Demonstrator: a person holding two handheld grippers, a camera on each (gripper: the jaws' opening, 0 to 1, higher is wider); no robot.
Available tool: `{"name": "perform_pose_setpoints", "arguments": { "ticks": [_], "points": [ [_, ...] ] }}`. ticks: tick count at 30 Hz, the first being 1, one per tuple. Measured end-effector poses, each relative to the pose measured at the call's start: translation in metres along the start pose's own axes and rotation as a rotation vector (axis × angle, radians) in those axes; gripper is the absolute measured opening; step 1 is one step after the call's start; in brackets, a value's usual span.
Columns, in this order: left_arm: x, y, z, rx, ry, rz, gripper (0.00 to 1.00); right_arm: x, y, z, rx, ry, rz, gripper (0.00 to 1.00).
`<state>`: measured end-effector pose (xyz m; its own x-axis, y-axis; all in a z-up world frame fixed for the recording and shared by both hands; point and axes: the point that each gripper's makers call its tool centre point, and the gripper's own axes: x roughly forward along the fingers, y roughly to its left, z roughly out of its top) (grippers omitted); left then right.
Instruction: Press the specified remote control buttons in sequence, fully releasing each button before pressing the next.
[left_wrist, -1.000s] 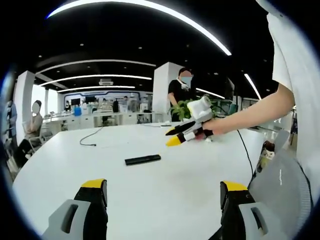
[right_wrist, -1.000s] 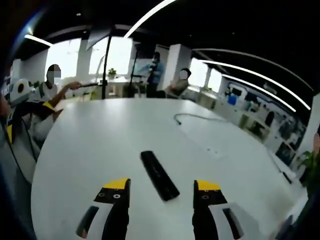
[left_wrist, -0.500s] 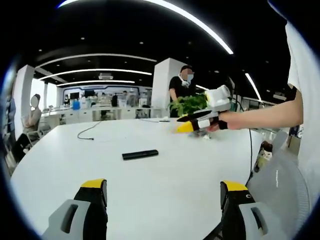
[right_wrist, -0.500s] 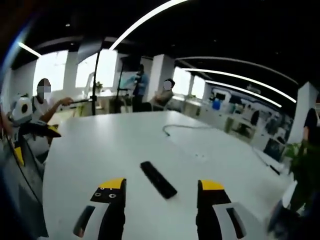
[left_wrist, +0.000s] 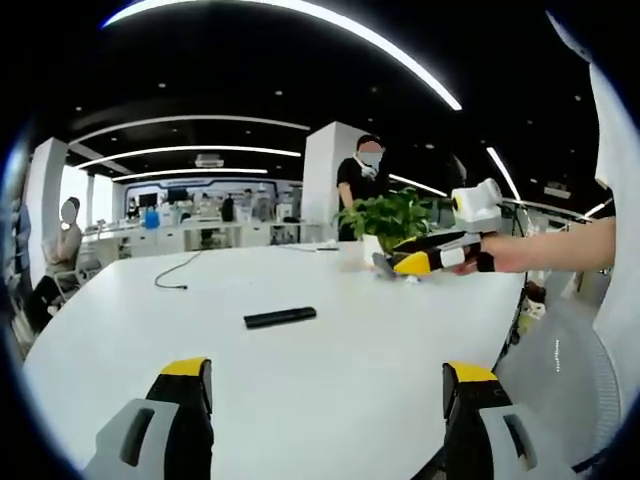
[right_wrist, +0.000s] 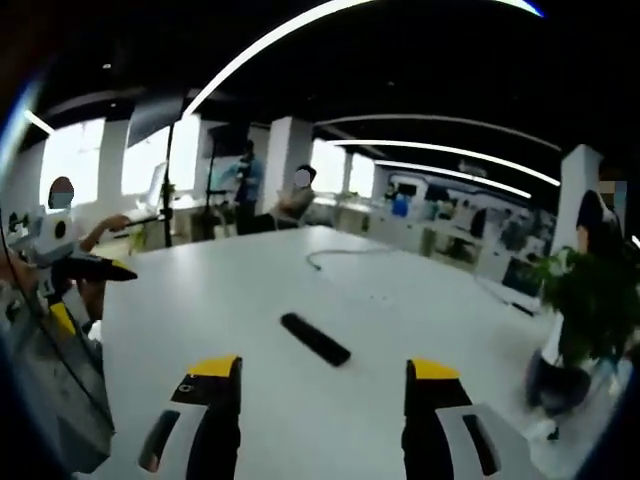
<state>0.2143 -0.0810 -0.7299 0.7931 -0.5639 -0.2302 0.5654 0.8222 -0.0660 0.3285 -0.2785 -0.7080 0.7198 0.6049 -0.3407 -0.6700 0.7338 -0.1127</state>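
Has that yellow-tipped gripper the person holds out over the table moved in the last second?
Yes. In the left gripper view the right gripper has drawn back rightward, away from the remote, toward the potted plant.

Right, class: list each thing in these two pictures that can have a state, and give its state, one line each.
Remote control: lying flat on the white table, untouched, apart from both claws.
Left claw: open, empty, above the table.
Right claw: open, empty, short of the remote.
Cable: lying loose on the table, beyond the remote.
Potted plant: upright near the table's far edge.
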Motion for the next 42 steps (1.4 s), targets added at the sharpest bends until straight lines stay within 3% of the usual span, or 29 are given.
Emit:
{"name": "perform_pose_setpoints", "arguments": {
  "ticks": [4, 12, 16, 28, 33, 38, 42],
  "points": [
    [0.002, 0.001, -0.004, 0.008, 0.023, 0.007, 1.0, -0.011, -0.005, -0.001, 0.024, -0.019, -0.023, 0.66],
    [-0.001, 0.007, -0.002, 0.003, -0.003, 0.039, 1.0, -0.026, -0.014, 0.005, 0.015, -0.047, -0.057, 0.71],
    [-0.001, 0.007, 0.0, 0.006, -0.01, 0.043, 1.0, -0.032, -0.017, 0.009, -0.019, -0.069, -0.078, 0.78],
    [-0.001, 0.007, -0.003, 0.008, 0.001, 0.045, 1.0, -0.039, 0.001, 0.028, -0.087, -0.111, -0.102, 0.92],
    [-0.003, 0.008, 0.0, 0.018, -0.016, 0.055, 1.0, -0.047, -0.001, 0.023, -0.062, -0.123, -0.123, 0.98],
    [-0.004, 0.01, 0.001, 0.014, -0.019, 0.064, 1.0, -0.06, -0.006, 0.015, -0.094, -0.107, -0.173, 0.99],
    [-0.004, 0.009, 0.002, 0.016, -0.024, 0.059, 0.99, -0.069, -0.009, 0.009, -0.057, -0.109, -0.192, 0.99]
  ]
}}
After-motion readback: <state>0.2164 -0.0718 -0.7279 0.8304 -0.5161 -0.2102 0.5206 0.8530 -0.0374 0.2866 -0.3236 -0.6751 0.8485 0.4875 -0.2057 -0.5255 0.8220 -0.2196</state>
